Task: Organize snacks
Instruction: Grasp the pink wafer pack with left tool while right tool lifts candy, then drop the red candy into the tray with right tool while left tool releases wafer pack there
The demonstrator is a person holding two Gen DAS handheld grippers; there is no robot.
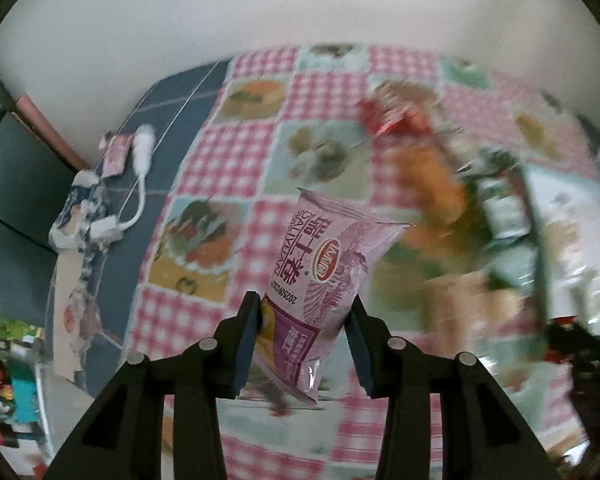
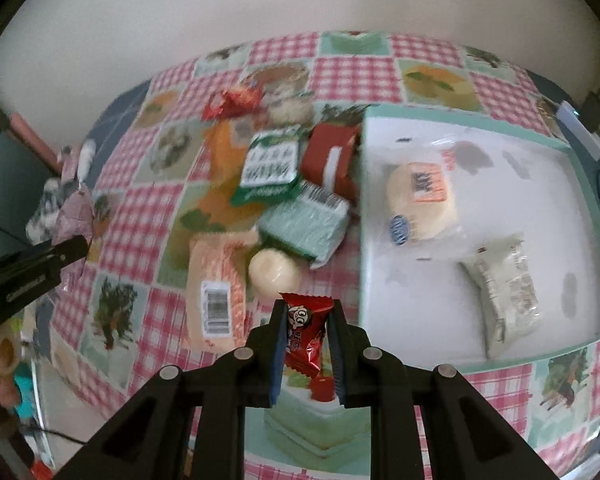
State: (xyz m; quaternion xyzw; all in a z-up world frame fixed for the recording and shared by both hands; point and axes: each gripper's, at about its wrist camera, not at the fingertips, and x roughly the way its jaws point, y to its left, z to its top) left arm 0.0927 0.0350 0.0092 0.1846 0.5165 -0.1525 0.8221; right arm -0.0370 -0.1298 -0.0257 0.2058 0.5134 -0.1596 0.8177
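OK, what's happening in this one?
A person is sorting snacks on a checked tablecloth with two handheld grippers. The left gripper holds a pink snack packet in the air; the right gripper grips a small red candy packet. A white tray already holds a round cake and a pale packet, while a pile of snacks waits beside it.

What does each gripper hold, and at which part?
Left gripper grips the purple packet at its lower half; right gripper grips the red candy at its middle.
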